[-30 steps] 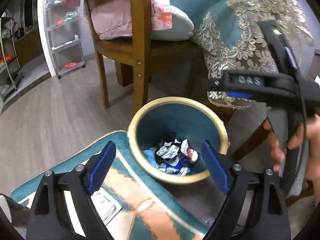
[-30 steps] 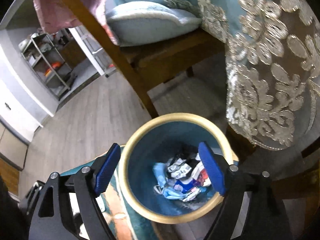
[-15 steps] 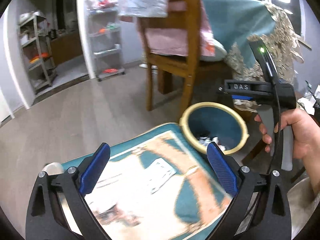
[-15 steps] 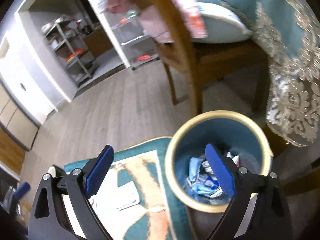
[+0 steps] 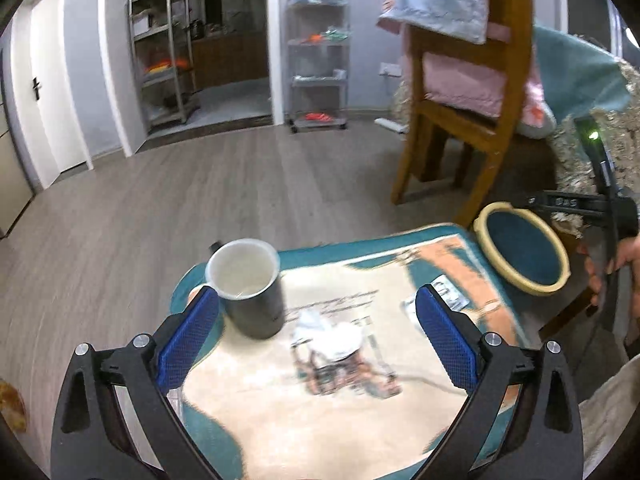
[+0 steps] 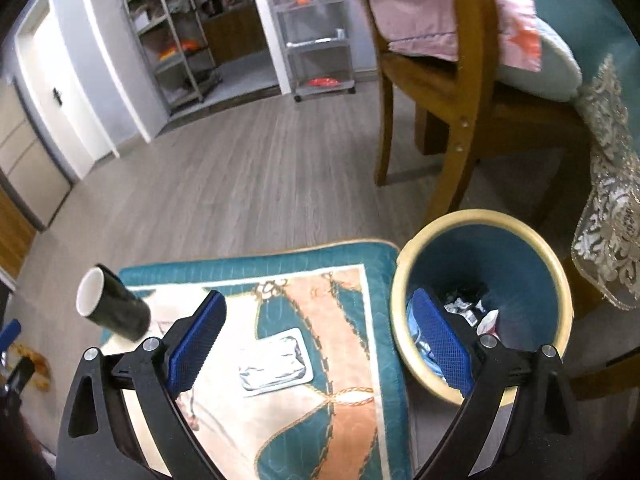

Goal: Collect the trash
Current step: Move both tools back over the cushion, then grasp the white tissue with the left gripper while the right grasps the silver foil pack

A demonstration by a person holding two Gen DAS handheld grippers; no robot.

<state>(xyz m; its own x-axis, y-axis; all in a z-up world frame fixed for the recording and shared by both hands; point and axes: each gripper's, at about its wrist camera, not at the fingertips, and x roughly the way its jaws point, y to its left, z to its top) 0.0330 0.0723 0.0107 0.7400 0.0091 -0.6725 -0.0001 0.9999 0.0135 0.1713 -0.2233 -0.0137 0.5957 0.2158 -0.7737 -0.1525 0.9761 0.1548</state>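
Note:
A blue bin with a cream rim [image 6: 480, 304] stands on the floor right of a patterned cushioned stool [image 6: 344, 360]; it holds several crumpled wrappers [image 6: 466, 308]. It also shows in the left wrist view [image 5: 522, 254]. A silver foil wrapper [image 6: 276, 362] lies flat on the stool, also in the left wrist view [image 5: 450, 294]. A crumpled white tissue [image 5: 332, 334] lies on the stool between my left fingers. My left gripper [image 5: 318, 338] is open and empty above the stool. My right gripper [image 6: 318, 344] is open and empty, over the stool's right edge and the bin.
A black mug with white inside [image 5: 248, 286] stands on the stool's far left corner. A wooden chair [image 6: 452, 92] with pink cloth stands behind the bin. A lace-edged tablecloth [image 6: 612, 208] hangs at the right. Grey shelving racks [image 5: 316, 56] stand at the far wall.
Both grippers have swung left and back from over the bin to over the stool. The mug, tissue and foil wrapper have come into view. Both stay open.

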